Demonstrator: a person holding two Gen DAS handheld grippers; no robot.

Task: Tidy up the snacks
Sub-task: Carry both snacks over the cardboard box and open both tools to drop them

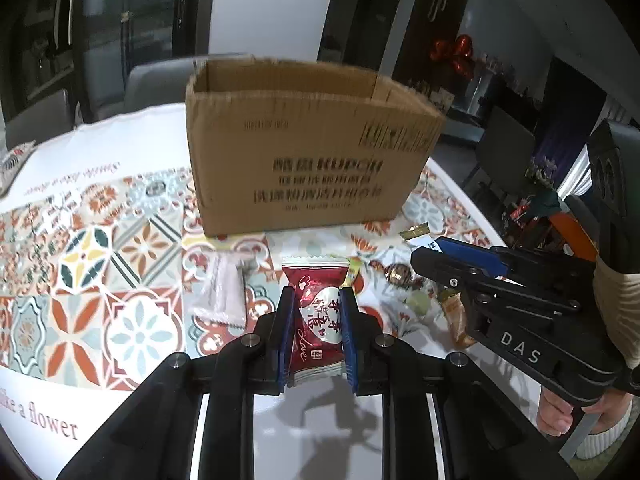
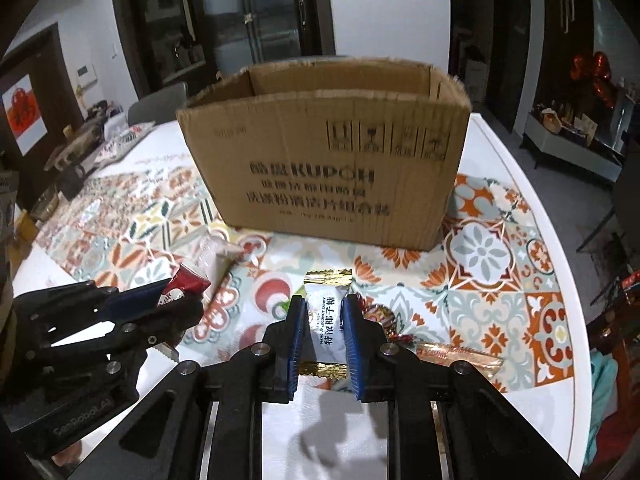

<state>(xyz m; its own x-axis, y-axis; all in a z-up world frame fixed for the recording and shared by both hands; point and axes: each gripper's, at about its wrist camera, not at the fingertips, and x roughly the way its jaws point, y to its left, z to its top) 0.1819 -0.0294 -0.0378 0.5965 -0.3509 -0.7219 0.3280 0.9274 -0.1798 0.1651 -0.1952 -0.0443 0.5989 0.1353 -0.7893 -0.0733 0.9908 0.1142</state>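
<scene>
Left tongs [image 1: 316,312] clamp a red candy [image 1: 318,312], right tongs [image 2: 324,320] a white coconut candy [image 2: 325,320], both short of the cardboard box [image 2: 328,168]; several sweets remain on the bench [image 2: 500,248].

- Ahead of me, a white table [image 2: 516,184] under a patterned tile-print cloth [image 1: 100,264].
- Grey chairs [image 1: 160,80] behind it.
- Red heart balloons [image 2: 592,72] off to my right.
- Dark glass-door cabinet [image 2: 240,20] at the back.
</scene>
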